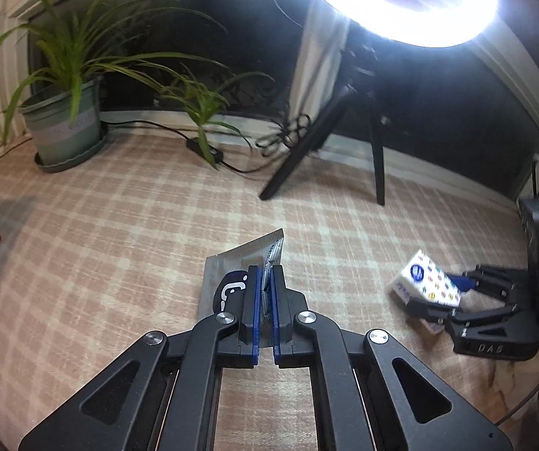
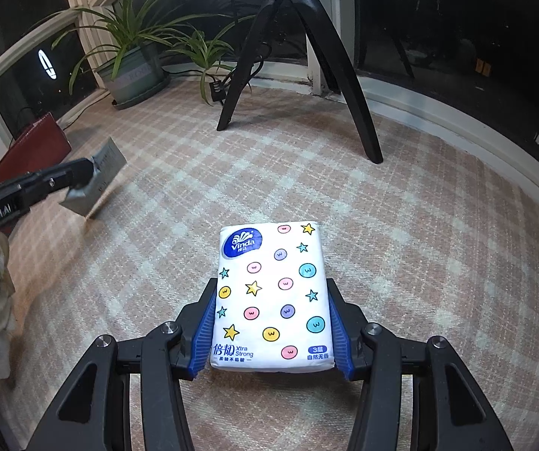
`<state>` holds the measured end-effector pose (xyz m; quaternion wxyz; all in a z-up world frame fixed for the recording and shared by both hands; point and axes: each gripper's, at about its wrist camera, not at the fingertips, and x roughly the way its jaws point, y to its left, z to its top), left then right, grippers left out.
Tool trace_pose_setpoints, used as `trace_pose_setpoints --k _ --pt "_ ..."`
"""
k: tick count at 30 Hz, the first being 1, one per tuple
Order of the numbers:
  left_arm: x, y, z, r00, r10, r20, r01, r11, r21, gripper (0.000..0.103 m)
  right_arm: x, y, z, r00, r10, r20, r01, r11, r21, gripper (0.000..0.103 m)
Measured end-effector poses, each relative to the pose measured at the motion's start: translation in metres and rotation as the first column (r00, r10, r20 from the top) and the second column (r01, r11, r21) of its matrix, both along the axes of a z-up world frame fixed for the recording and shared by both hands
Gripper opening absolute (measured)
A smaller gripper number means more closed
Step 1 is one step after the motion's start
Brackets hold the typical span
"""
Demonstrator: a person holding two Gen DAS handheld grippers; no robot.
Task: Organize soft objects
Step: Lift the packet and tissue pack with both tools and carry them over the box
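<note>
right now your left gripper has its blue pads pressed nearly together on a flat grey sachet, pinching it along one side so most of the packet sticks out ahead of and to the left of the fingertips. in the right wrist view the sachet hangs clear of the checked cloth, tilted, one corner low. it looks thin and light (a foil or plastic pouch, i'd guess), so it should flex and could slide out of smooth pads; a hold deeper toward its middle would likely be steadier than the edge.

your right gripper stands partly open around a tissue pack, one pad on each long side, near the end closest to you. the pack is soft and squashy and will dent under pressure, yet the wide flat sides give plenty to squeeze. seen from the left wrist, the tissue pack sits tipped in those fingers, off to the right of your left tool and well apart from the sachet.

both tools point forward and down at the cloth, the right one more steeply. a potted plant and a tripod stand far ahead of both.
</note>
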<state>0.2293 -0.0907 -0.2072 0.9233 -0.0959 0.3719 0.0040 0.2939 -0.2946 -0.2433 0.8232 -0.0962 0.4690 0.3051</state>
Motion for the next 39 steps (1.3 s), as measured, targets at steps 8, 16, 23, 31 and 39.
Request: trace_pose_setpoints --k 8,16,23,31,39 --pt "-0.008 0.012 0.022 0.999 0.020 0.048 -0.019 1.000 -0.020 0.003 -0.001 0.004 0.003 1.000 0.005 0.012 -0.005 1.000 0.005 0.048" --pt "-0.028 0.020 0.045 0.996 0.021 0.085 -0.022 1.000 0.005 0.003 -0.011 0.009 0.029 0.998 0.014 0.062 -0.016 1.000 0.025 0.047" --pt "-0.059 0.037 0.076 0.989 0.042 0.142 -0.045 0.999 0.021 0.003 -0.034 0.021 0.071 0.992 0.032 0.122 -0.037 0.999 0.036 0.047" --pt "-0.120 0.073 0.121 0.970 0.088 0.226 -0.102 0.993 0.053 0.003 -0.079 0.058 0.136 0.974 0.086 0.211 -0.100 0.994 0.054 0.047" --pt "-0.169 0.140 0.147 0.958 0.145 0.246 -0.168 0.983 0.073 0.003 -0.121 0.133 0.175 0.952 0.168 0.255 -0.190 0.980 0.064 0.047"
